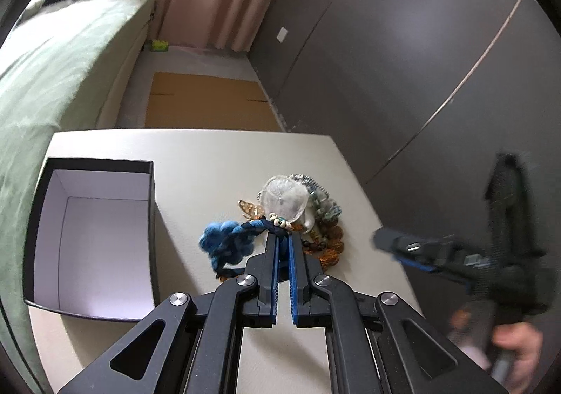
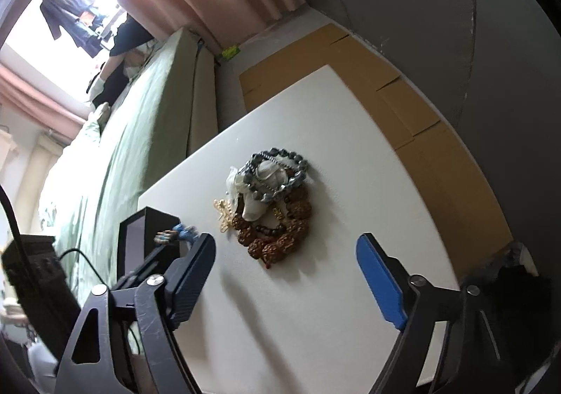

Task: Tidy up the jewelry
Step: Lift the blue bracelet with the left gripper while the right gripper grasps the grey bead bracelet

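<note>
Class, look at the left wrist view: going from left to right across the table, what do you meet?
Open black box with white inside → blue felt-ball necklace pinched in the shut left gripper → clear plastic pouch on the jewelry pile → right gripper off the table's right edge.

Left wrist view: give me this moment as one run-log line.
left gripper: shut on blue necklace | right gripper: open, above pile | box: empty, left of pile | stage: first piece gripped
</note>
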A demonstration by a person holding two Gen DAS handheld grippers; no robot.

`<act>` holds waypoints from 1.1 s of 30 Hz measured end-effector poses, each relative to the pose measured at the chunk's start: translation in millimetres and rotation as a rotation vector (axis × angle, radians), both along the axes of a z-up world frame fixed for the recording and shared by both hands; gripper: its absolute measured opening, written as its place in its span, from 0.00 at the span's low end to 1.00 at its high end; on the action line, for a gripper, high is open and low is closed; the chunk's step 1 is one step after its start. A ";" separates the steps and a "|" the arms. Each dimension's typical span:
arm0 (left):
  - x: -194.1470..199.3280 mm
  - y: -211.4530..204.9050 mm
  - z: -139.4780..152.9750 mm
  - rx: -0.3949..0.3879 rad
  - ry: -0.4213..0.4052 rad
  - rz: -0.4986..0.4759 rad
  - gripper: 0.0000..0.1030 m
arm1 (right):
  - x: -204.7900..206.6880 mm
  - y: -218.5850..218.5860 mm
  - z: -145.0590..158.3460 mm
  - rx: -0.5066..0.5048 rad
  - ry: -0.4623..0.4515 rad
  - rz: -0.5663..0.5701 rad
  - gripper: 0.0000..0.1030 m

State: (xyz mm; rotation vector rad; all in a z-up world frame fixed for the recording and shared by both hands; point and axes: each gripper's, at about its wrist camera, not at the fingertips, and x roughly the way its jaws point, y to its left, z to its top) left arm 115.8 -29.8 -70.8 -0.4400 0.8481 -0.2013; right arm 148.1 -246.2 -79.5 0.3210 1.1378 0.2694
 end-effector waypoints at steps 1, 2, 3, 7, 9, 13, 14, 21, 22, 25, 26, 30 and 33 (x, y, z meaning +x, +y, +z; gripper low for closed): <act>-1.5 5.3 2.3 -0.032 -0.004 -0.005 0.04 | 1.1 1.6 -2.8 -0.007 0.007 -0.001 0.74; -2.0 9.1 3.2 -0.059 -0.007 -0.007 0.04 | 2.6 3.3 -6.0 -0.016 0.015 -0.002 0.71; -2.6 12.8 4.1 -0.074 -0.009 -0.005 0.04 | 4.6 5.5 -9.8 -0.024 0.024 -0.003 0.69; -3.6 23.2 6.3 -0.084 -0.011 0.016 0.04 | 11.7 11.9 -20.5 -0.023 0.050 -0.001 0.63; -6.2 28.9 6.7 -0.090 -0.013 0.029 0.04 | 15.3 14.6 -22.3 -0.005 0.046 0.002 0.61; -8.7 42.0 11.0 -0.100 -0.023 0.060 0.04 | 24.8 15.5 -25.3 0.095 0.037 -0.014 0.58; -11.2 47.8 10.5 -0.104 -0.024 0.063 0.04 | 26.7 15.1 -26.5 0.119 0.038 -0.020 0.54; -14.0 58.0 13.4 -0.109 -0.018 0.080 0.04 | 38.5 14.2 -44.4 0.300 0.076 -0.097 0.50; -14.3 58.4 13.8 -0.107 -0.018 0.081 0.04 | 39.0 14.7 -46.6 0.307 0.082 -0.108 0.50; -17.1 63.2 15.6 -0.109 -0.018 0.085 0.04 | 40.1 14.6 -54.4 0.331 0.101 -0.142 0.50; -17.9 64.8 15.8 -0.110 -0.019 0.088 0.04 | 40.4 14.6 -57.8 0.340 0.109 -0.158 0.50; -20.9 70.9 17.9 -0.116 -0.020 0.102 0.04 | 40.2 8.8 -65.2 0.384 0.115 -0.228 0.42; -24.9 73.6 19.1 -0.116 -0.020 0.111 0.04 | 41.7 2.3 -72.6 0.430 0.121 -0.275 0.31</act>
